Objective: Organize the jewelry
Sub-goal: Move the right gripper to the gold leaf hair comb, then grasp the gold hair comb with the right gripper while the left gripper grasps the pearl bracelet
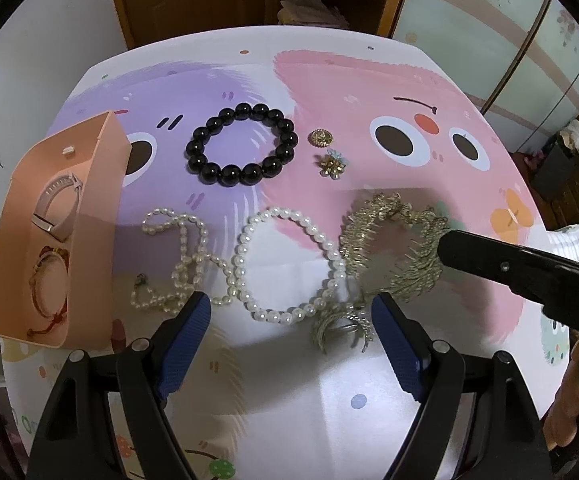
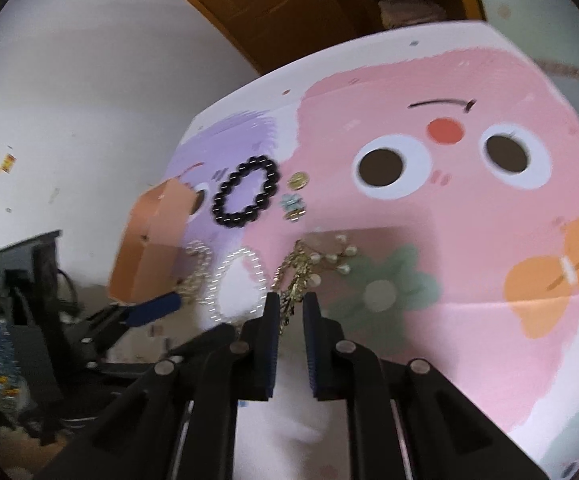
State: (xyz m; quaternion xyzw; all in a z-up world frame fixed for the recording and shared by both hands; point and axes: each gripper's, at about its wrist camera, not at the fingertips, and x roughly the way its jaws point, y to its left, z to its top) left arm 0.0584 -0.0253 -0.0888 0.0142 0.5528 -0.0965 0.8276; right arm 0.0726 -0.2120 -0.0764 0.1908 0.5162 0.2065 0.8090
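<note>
While my left gripper [image 1: 289, 322] hangs spread above the white pearl bracelet [image 1: 289, 264], my right gripper [image 2: 290, 304] has pinched nearly together, seemingly on the gold fringe necklace [image 1: 397, 248], though its own view is blurred. Only the left view shows bracelets inside the peach box [image 1: 89, 216].

Left gripper [image 1: 289, 316] hovering, pointing steeply down, jaws standing wide apart, nothing between them. Right gripper [image 2: 290, 306] angling down, jaws nearly together, pinching a gold chain strand at the tips.
</note>
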